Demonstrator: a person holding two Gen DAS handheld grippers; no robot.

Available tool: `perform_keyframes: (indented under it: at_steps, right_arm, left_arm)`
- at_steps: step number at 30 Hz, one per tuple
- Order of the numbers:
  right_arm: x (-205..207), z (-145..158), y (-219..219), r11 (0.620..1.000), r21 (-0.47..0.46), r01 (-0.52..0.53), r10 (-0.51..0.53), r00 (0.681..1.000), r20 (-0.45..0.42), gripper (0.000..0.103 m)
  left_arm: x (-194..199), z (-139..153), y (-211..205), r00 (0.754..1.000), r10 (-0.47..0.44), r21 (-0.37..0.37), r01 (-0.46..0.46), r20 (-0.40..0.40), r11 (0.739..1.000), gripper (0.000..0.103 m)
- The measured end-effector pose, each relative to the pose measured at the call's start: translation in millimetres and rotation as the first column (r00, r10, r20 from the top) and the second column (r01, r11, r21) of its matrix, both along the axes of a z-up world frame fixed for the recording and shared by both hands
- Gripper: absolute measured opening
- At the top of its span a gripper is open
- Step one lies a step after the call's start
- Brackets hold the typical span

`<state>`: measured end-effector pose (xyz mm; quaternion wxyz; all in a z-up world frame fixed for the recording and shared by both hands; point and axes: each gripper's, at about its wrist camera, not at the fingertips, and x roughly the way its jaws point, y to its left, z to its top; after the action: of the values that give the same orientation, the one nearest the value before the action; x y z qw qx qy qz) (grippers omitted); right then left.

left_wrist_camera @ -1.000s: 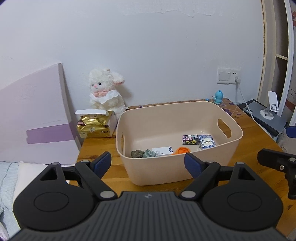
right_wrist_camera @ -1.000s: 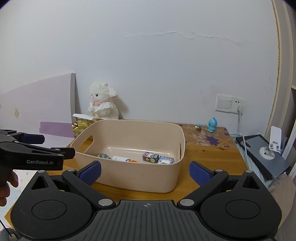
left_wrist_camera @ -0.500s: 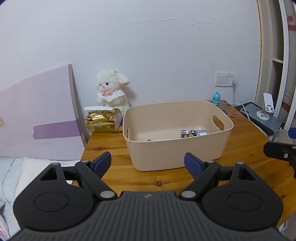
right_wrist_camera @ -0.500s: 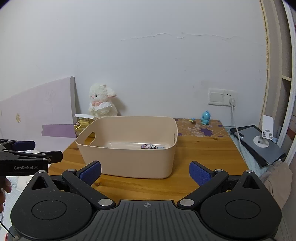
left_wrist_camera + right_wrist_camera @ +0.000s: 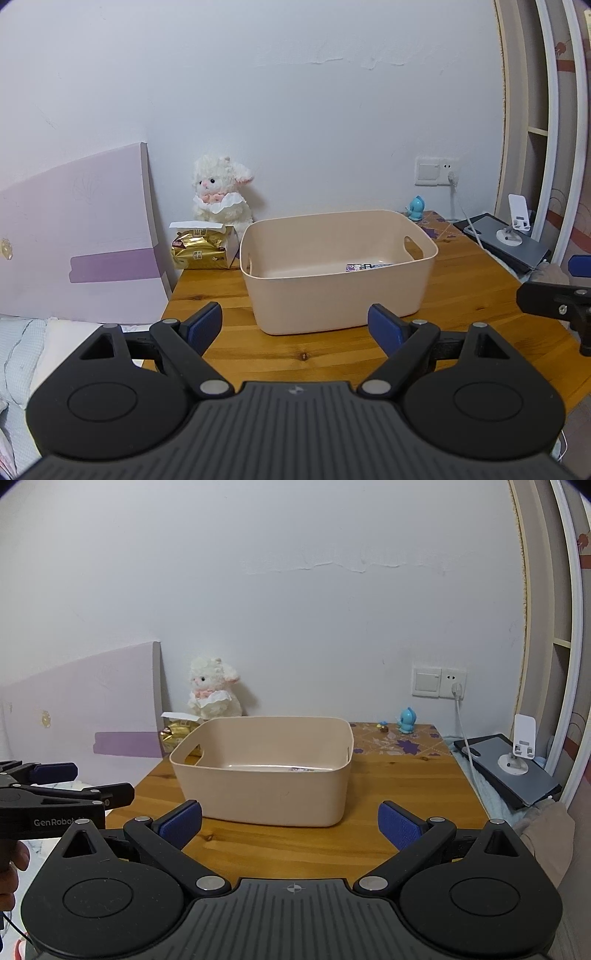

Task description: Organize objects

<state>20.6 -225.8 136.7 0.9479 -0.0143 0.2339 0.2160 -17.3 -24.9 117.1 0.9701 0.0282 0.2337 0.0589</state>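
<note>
Both my left hand-held gripper and right hand-held gripper are released, empty, short of the bin; reaching blindly could shove it across the table.

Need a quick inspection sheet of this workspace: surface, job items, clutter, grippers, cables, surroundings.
Surface: wooden table, bare around the bin.
Job's things: beige bin upright, small packets inside.
Clutter: plush lamb, gold packet, blue figurine, phone stand on a grey slab.
Grippers: left gripper and right gripper open, empty, short of the bin.
Cables: white cable from wall socket.
Surroundings: white wall, lilac board leaning left.
</note>
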Motion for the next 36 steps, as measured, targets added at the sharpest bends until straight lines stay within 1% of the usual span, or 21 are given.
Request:
perform_keyframes:
  at_steps: [8, 12, 18, 23, 30, 36]
  right_arm:
    - [-21, -6, -7, 1.000, 0.006, -0.015, 0.015, 1.000, -0.014, 0.103]
    - [-33, -12, -11, 1.000, 0.003, -0.015, 0.015, 0.999, -0.031, 0.103]
    - [-50, -14, -19, 1.000, 0.008, -0.011, 0.011, 0.999, -0.034, 0.103]
    - [-60, -17, -19, 1.000, 0.001, -0.024, 0.024, 0.999, -0.034, 0.103]
    - [-73, -13, -23, 1.000, 0.002, -0.025, 0.025, 1.000, -0.017, 0.103]
    - [-85, -8, -28, 1.000, -0.010, -0.014, 0.014, 1.000, -0.005, 0.103]
  left_arm:
    - [-30, 1, -8, 1.000, 0.002, 0.007, -0.002, 0.022, 1.000, 0.087]
    - [-44, 0, -9, 1.000, -0.006, 0.001, 0.006, 0.024, 1.000, 0.087]
    - [-62, -5, -17, 0.999, -0.027, 0.008, 0.027, 0.023, 1.000, 0.087]
    - [-72, -11, -22, 0.999, -0.034, -0.010, 0.034, 0.012, 0.999, 0.087]
    - [-87, -12, -30, 0.999, -0.038, 0.003, 0.038, 0.029, 0.999, 0.087]
    - [-98, -8, -37, 0.998, -0.039, 0.033, 0.037, 0.052, 0.999, 0.087]
